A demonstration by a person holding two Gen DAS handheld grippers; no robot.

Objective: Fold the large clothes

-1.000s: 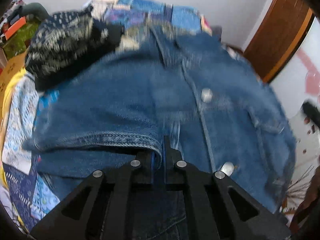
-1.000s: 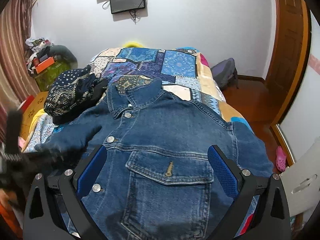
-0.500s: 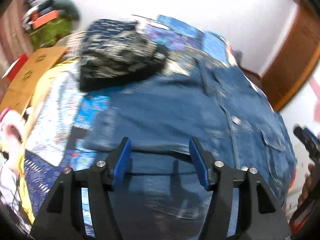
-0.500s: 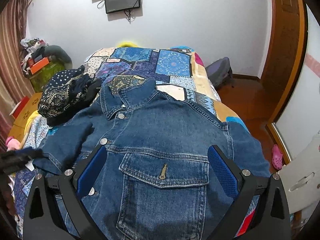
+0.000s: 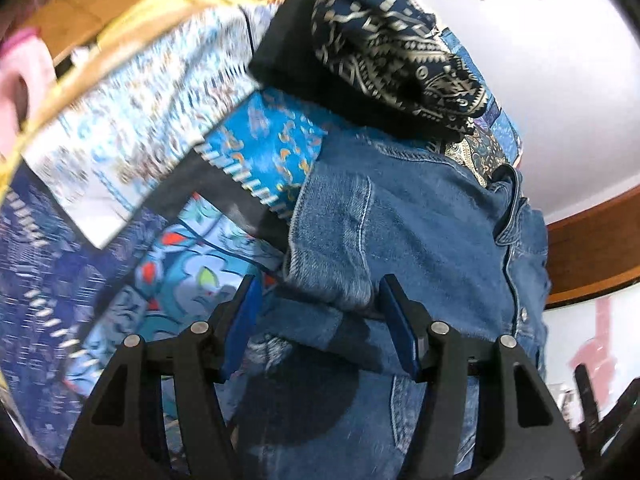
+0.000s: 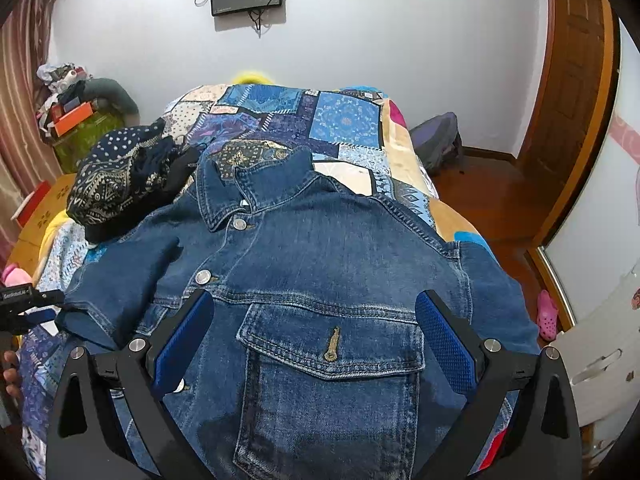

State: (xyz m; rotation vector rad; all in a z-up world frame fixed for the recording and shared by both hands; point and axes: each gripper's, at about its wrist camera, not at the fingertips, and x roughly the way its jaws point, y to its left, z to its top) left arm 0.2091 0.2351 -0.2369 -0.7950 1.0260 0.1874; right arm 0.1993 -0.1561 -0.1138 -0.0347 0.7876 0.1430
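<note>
A blue denim jacket [image 6: 320, 248] lies front up and buttoned on the bed, collar at the far end. Its left sleeve [image 6: 120, 280] is folded in over the body. In the left wrist view the sleeve's cuff [image 5: 328, 248] lies just ahead of my left gripper [image 5: 320, 300]. That gripper is open, its blue pads on either side of the denim edge without pressing it. It also shows at the left edge of the right wrist view, as the left gripper [image 6: 28, 304]. My right gripper [image 6: 314, 304] hangs wide open over the chest pocket [image 6: 332, 352], holding nothing.
A dark patterned garment pile [image 6: 120, 184] sits on the patchwork quilt [image 6: 304, 120] by the jacket's left shoulder. A cardboard box [image 6: 48, 208] and clutter stand left of the bed. On the right are a backpack [image 6: 436, 140], a wooden door [image 6: 572, 100] and a pink slipper [image 6: 546, 314].
My left gripper let go of the sleeve, opened, then pulled back toward the bed's left side and rolled. The sleeve stays folded on the jacket. My right gripper has hardly moved.
</note>
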